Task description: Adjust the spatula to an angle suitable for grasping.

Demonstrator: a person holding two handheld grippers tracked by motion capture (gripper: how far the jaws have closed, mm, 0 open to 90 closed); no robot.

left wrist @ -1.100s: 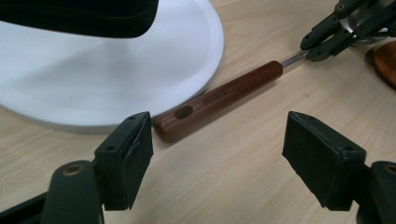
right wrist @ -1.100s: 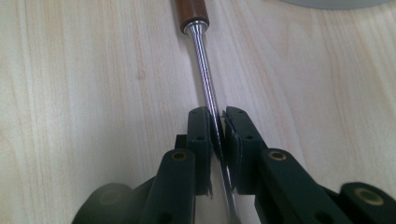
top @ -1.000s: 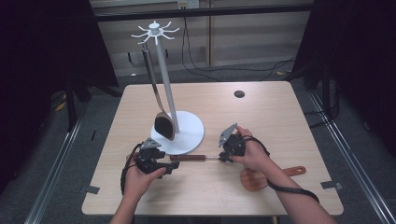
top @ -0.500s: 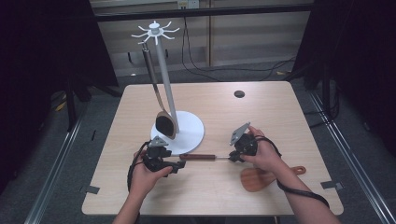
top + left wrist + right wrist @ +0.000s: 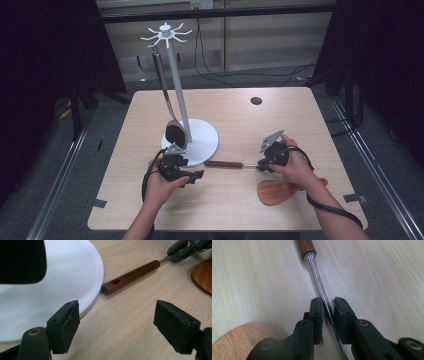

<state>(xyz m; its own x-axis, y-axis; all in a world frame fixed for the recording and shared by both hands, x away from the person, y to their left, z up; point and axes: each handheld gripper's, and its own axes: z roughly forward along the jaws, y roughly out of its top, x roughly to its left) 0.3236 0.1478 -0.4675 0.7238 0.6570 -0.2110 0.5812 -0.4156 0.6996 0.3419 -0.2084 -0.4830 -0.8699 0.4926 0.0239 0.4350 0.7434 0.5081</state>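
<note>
Gripping the thin metal shaft [image 5: 322, 296] of a wooden-handled utensil [image 5: 223, 164], my right gripper [image 5: 262, 165] has dragged it rightward, so its handle now lies clear of the round white stand base [image 5: 205, 142] at center frame. My left gripper [image 5: 192, 176] has just widened its jaws, holding nothing. Lower right lies a smooth wooden spatula [image 5: 275, 192].

A dark, polished wooden handle [image 5: 131, 277] is joined to a shiny metal shank [image 5: 319, 287]. The worktop [image 5: 280, 125] is pale matt wood grain; the stand base [image 5: 50, 290] is smooth white.
</note>
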